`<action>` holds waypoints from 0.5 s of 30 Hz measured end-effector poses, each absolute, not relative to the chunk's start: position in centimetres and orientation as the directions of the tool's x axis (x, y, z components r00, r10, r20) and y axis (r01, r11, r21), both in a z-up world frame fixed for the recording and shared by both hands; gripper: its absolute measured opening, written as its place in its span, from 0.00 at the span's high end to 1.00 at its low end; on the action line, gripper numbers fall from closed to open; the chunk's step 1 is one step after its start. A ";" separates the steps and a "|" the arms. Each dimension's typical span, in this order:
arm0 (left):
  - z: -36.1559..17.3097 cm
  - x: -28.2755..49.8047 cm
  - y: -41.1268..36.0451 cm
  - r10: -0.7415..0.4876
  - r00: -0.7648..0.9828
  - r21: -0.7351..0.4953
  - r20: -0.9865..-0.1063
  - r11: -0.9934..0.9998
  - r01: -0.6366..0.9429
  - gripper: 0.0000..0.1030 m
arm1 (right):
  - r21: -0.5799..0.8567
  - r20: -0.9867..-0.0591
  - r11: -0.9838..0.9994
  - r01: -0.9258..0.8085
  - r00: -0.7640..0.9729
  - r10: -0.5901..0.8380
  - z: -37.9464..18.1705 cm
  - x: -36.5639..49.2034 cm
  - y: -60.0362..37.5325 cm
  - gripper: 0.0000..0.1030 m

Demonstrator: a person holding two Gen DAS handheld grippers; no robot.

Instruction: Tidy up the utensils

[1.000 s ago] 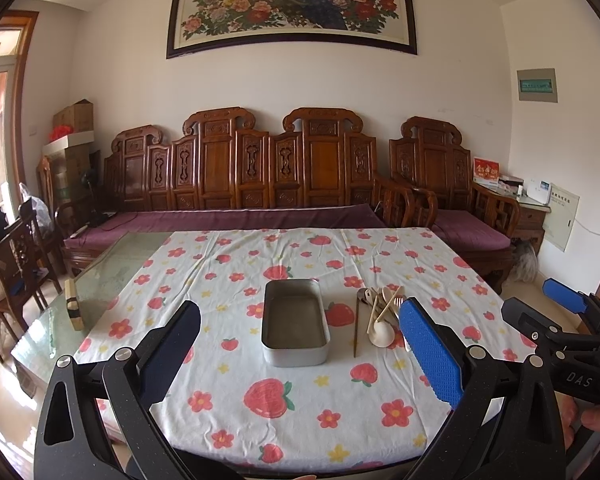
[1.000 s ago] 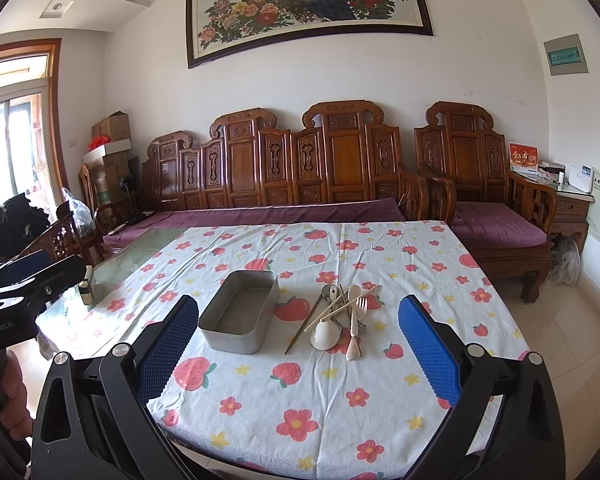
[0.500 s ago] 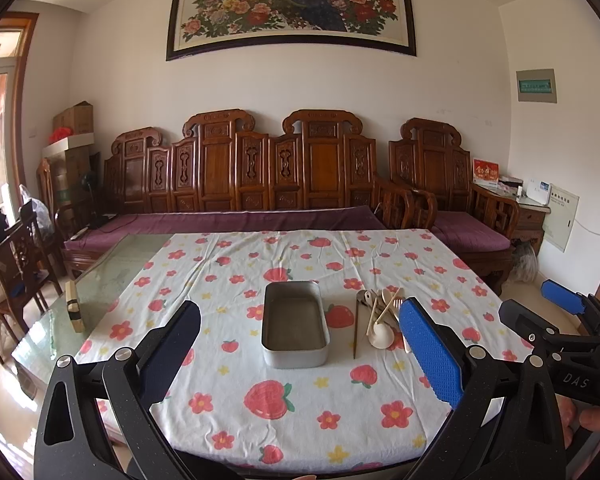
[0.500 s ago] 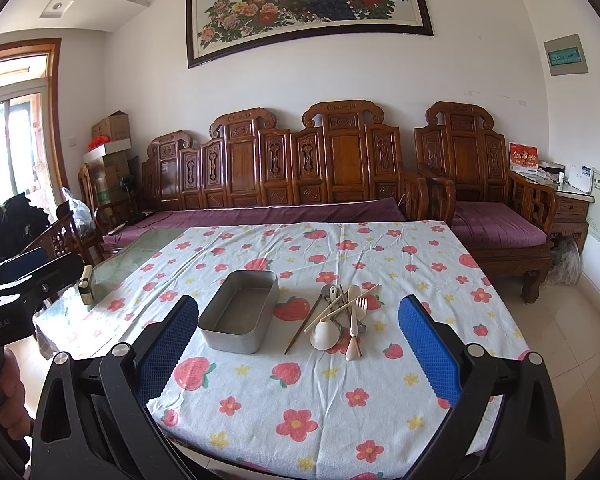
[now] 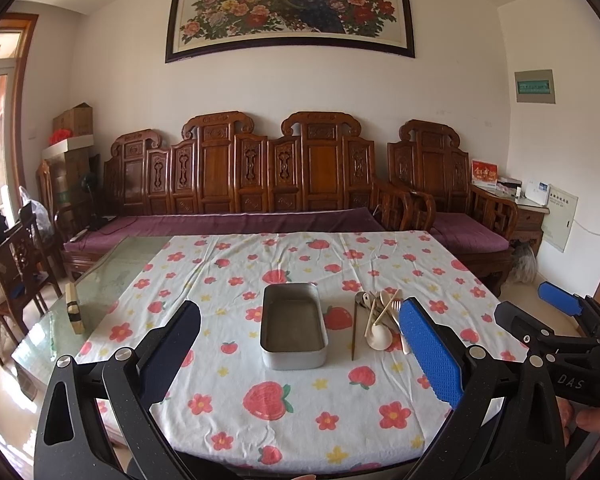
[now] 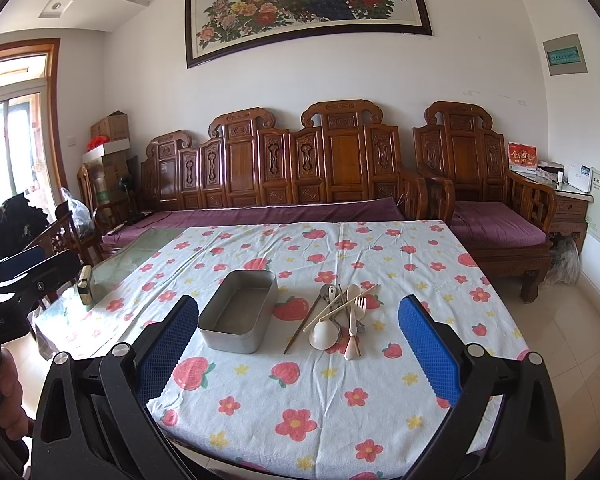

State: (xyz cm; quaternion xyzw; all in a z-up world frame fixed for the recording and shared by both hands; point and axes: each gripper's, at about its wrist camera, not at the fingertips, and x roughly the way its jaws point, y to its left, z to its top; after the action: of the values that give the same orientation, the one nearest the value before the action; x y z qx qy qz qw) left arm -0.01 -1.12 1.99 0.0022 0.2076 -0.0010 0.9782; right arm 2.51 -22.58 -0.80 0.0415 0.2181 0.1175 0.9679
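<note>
Sitting on a wrinkled white tablecloth (image 5: 300,408) w/ printed strawberries and flowers: rectangular metal tin (image 5: 293,331), rounded corners, dull grey, lying open-side up, nothing visible inside. Lying just right of it, apart from the tin, a tangled utensil pile (image 6: 342,314): pale smooth spoon w/ round bowl (image 6: 324,335) facing near edge, cream-handled fork (image 6: 355,330), shiny metal pieces, thin light chopstick (image 6: 340,307) crossing diagonally on top, one dark slim stick (image 6: 302,326) resting at pile's left edge. Covering only part of a glass-topped table (image 5: 112,276), cloth leaving bare glass at left, w/ a small block-shaped item (image 5: 73,307) standing there. Standing behind: carved dark-wood bench (image 5: 240,172) w/ purple cushion. Hovering at near table edge, left gripper (image 5: 300,350), black frame, blue textured pads (image 5: 430,356), fingers spreading wide, gripping nothing, pointing level toward tin. Hovering beside it, right gripper (image 6: 298,344), same build, blue pads (image 6: 430,350) spreading wide apart, nothing between, aiming btwn tin and pile. Showing at right edge of left view, right gripper's side profile, w/ part of a hand (image 5: 596,420) gripping its handle; showing at left edge of right view, fingers of the other hand (image 6: 4,396) wrapping left unit's handle. Both held above and short of the utensils, not touching anything.
</note>
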 end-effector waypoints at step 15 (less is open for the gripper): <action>3.4 -0.6 -1.0 -0.007 0.914 0.006 -0.405 1.000 0.010 0.06 | 0.131 -0.414 0.969 -0.209 0.877 0.245 -0.8 2.4 -22.6 0.03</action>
State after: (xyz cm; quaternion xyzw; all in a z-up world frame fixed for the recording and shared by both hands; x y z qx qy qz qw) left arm -0.62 -0.97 3.35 0.0041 0.2070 -0.0045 0.9783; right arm 2.44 -22.63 -0.80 0.0415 0.2187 0.1171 0.9678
